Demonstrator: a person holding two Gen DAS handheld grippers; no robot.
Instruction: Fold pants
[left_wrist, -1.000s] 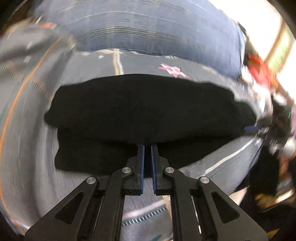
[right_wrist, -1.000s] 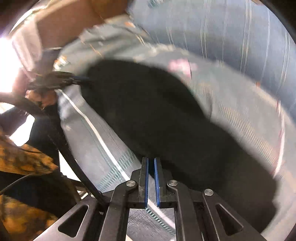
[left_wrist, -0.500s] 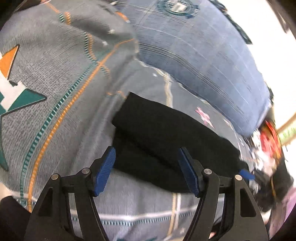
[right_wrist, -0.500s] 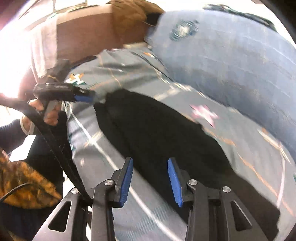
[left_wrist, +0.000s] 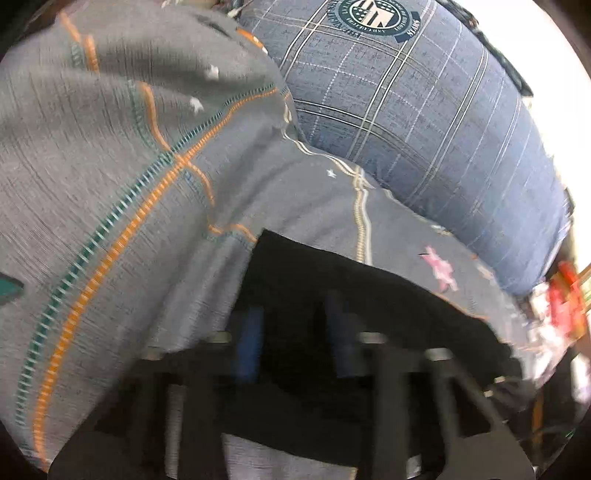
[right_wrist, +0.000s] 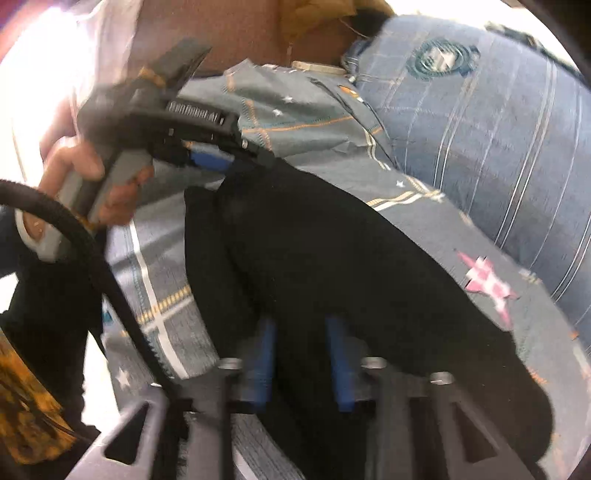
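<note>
The left claw (left_wrist: 291, 343) is seen parted, its blue pads blurred by motion, with black cloth showing between and beyond them; whether the pads touch the cloth cannot be told. The right claw (right_wrist: 304, 358) is likewise spread, its pads set either side of dark fabric at the near end of the garment. Nothing is gripped by either, as far as the blur allows.

The pants (right_wrist: 332, 258) are laid on the bed (left_wrist: 129, 221), over a grey patterned cover, already doubled into a long black band. Their long axis is run from the left claw's end to the right claw's end, roughly parallel to the blue checked pillow (left_wrist: 424, 129) at the far side of the bed. From the right wrist view the left claw (right_wrist: 207, 158) is found at the far end of the band, just over its corner.

Each end is thus nearer to one claw. The next fold is judged to call for both ends being caught and one carried along the axis toward the other.
</note>
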